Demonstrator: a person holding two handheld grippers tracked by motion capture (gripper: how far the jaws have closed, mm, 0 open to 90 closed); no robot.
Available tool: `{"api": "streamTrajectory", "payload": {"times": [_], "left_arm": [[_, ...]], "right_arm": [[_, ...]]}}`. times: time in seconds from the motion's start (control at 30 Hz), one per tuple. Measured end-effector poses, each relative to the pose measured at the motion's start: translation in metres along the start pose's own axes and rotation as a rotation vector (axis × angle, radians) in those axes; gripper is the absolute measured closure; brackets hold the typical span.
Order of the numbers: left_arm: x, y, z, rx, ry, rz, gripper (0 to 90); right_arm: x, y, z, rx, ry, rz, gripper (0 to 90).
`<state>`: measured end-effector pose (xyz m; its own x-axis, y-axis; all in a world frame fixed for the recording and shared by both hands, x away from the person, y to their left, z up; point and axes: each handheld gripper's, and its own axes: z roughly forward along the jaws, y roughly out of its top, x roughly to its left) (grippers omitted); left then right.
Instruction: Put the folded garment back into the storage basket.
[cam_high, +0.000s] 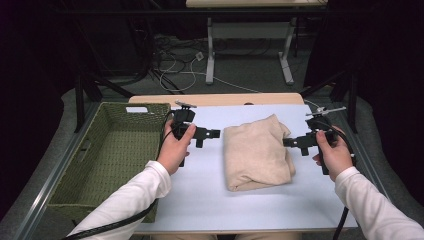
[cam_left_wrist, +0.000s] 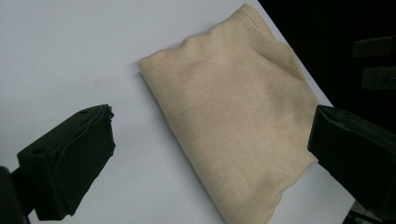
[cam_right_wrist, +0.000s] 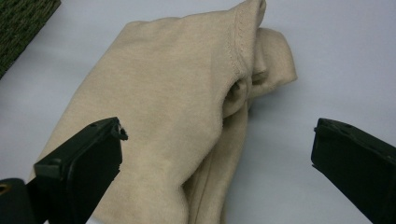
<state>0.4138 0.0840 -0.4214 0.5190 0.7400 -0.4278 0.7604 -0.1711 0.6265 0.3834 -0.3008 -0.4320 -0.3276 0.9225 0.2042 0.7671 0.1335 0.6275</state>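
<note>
cloth: folded beige fleece cloth lies flat at the centre of the pale blue surface; thick bundle, several layers, hemmed edge and a tucked fold at its 3 o'clock side.
basket: green woven rectangular basket at 9 o'clock of the cloth, well apart from it; nothing visible inside.
left gripper: your left gripper is at 9 o'clock of the cloth, just beside its edge, jaws wide open, gripping nothing; in the left gripper view the cloth sits between and beyond the jaws.
right gripper: your right gripper is at 3 o'clock of the cloth, tip right at the edge, can't tell if touching; jaws wide open, holding nothing; right gripper view looks along the folded side.
done: cloth looks already folded, judging from the layers.
left: no grasp yet; cloth not lifted; likely pick it up from both sides and move it into the basket, none of that started.
progress: early, pre-grasp stage.
</note>
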Motion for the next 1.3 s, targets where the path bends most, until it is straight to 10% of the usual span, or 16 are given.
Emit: {"api": "streamTrajectory", "payload": {"times": [1.3], "left_arm": [[-0.005, -0.016, 0.099, -0.006, -0.027, -0.007, 0.4]], "right_arm": [[-0.006, -0.006, 0.056, -0.008, -0.038, 0.051, 1.9]]}}
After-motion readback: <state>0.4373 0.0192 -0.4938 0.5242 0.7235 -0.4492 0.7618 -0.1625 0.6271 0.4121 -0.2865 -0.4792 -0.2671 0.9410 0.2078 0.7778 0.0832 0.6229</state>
